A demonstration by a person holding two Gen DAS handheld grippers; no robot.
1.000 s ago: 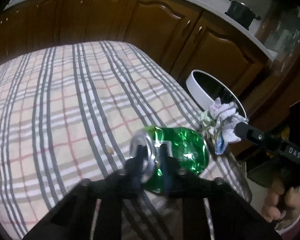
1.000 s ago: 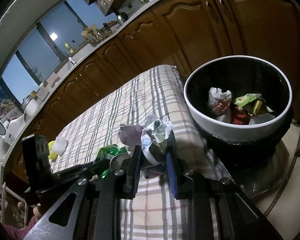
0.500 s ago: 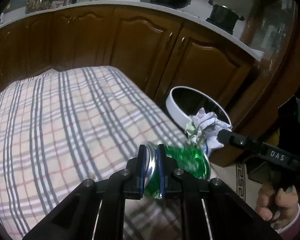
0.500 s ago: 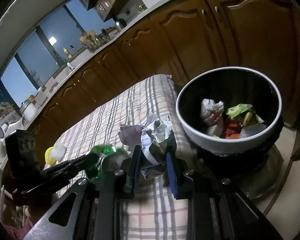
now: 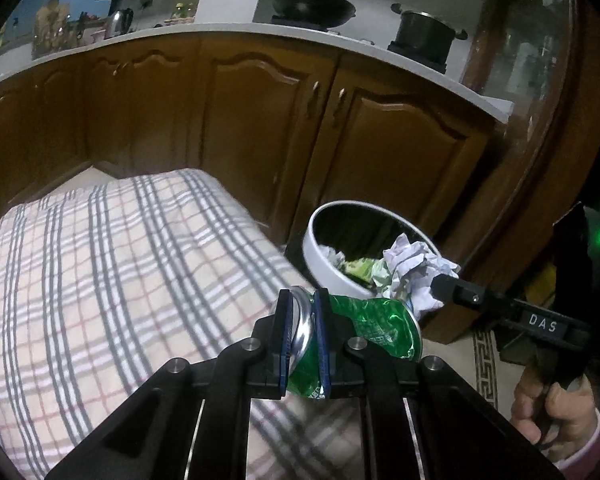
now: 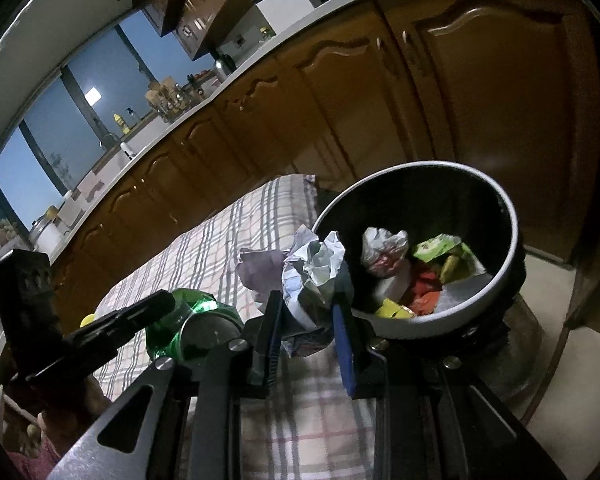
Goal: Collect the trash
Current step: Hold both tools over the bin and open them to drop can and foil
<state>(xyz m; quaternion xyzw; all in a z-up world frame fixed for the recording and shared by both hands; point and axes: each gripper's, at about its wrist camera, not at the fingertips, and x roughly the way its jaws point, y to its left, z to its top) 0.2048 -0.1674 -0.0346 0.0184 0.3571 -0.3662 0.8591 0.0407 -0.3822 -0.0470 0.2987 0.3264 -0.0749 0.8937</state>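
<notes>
My left gripper (image 5: pixel 302 298) is shut on the rim of a crushed green can (image 5: pixel 372 326), held above the right edge of the checked tablecloth (image 5: pixel 100 280). The can also shows in the right wrist view (image 6: pixel 196 316). My right gripper (image 6: pixel 306 300) is shut on a crumpled paper ball (image 6: pixel 312 268), held at the near rim of the round trash bin (image 6: pixel 512 216). The paper ball (image 5: pixel 412 268) and the bin (image 5: pixel 314 248) also show in the left wrist view. The bin holds several wrappers and paper scraps.
Brown kitchen cabinets (image 5: pixel 260 120) stand behind the table and bin. A wok (image 5: pixel 312 4) and a pot (image 5: pixel 424 32) sit on the counter. A yellow object (image 6: pixel 88 320) lies on the cloth at the far left. A rug edge (image 5: pixel 484 360) lies on the floor.
Both grippers have risen and moved toward the bin with their loads. The paper ball now hangs at the bin's rim. The can has come closer to the table's right edge.
</notes>
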